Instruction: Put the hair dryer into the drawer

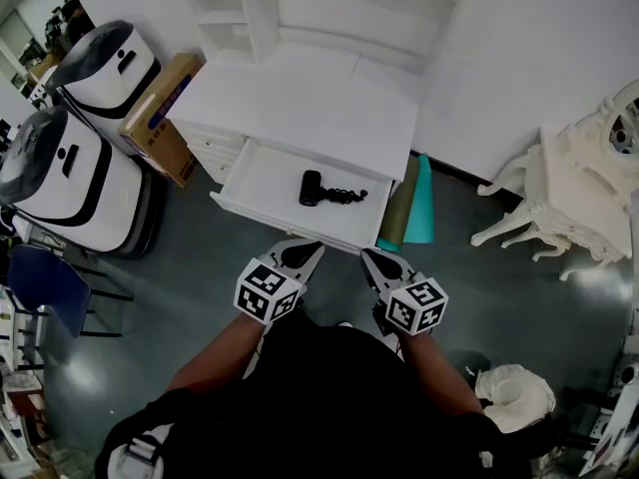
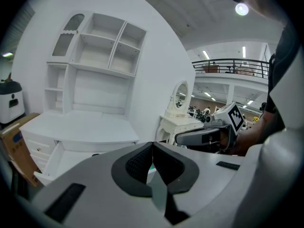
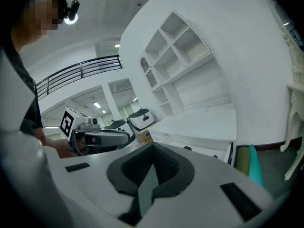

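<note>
From the head view, the hair dryer (image 1: 312, 188) lies flat in the open drawer (image 1: 262, 164), just right of its middle. Its coiled cord (image 1: 347, 196) trails toward 3 o'clock. The drawer juts out of a white desk (image 1: 319, 108) toward the person.

Both claws sit near the drawer's front edge, well clear of the dryer. The left gripper (image 1: 300, 254) is at 7 o'clock from it and the right gripper (image 1: 376, 259) at 5 o'clock. This view does not show whether their jaws meet.

Each gripper's own view settles that. In the left gripper view the jaws are pressed together with nothing between them, and the same holds in the right gripper view.

Only the head view takes in two white robots (image 1: 75, 173) and a cardboard box (image 1: 160, 118) at 9 o'clock of the desk. A teal roll (image 1: 419, 203) leans at the desk's right side.

The left gripper view adds a shelf unit (image 2: 102, 46) above the desk, a small mirror (image 2: 180, 95) at 3 o'clock of it, and a railed balcony (image 2: 232, 63) beyond. The right gripper view shows the shelves from the other side.
</note>
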